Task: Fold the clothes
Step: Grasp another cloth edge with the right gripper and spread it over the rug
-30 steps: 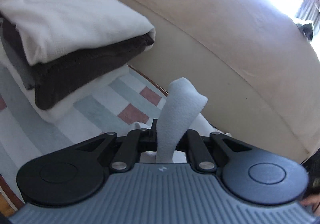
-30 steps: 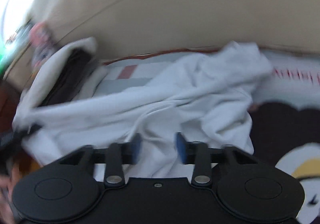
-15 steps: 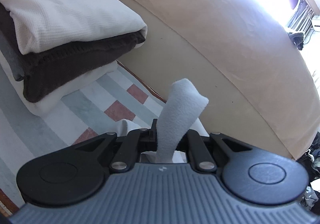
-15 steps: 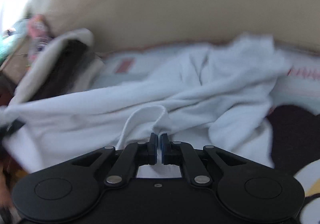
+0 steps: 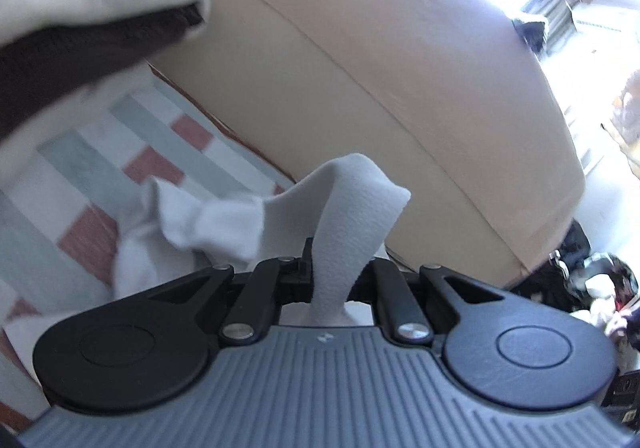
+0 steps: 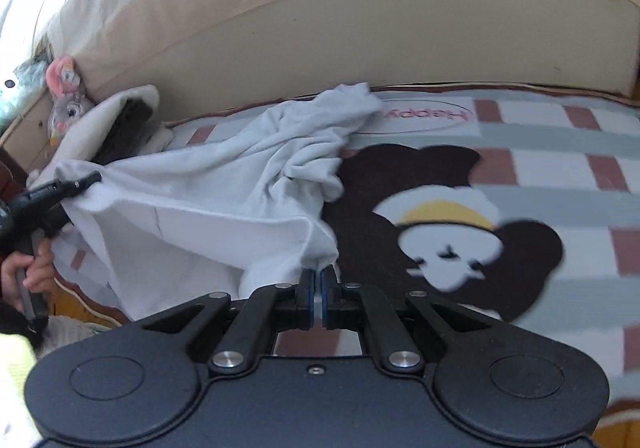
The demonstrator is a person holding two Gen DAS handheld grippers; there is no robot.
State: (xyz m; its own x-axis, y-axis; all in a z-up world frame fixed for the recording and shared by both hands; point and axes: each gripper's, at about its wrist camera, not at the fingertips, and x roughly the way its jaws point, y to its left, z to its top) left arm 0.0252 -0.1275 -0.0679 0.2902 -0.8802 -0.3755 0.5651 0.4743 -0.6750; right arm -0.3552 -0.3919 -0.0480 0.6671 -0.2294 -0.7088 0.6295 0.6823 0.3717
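Two hand-held grippers, the left gripper (image 5: pixel 334 276) and the right gripper (image 6: pixel 318 284), each have jaws clamped on an edge of a crumpled pale-grey cotton garment (image 6: pixel 224 188), stretching it above the striped bear-print rug (image 6: pixel 540 176), apparently for folding.

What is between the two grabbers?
In the right wrist view, the white garment stretches between them: the right gripper pinches one edge, the left gripper pinches the other, and the cloth sags over the rug.
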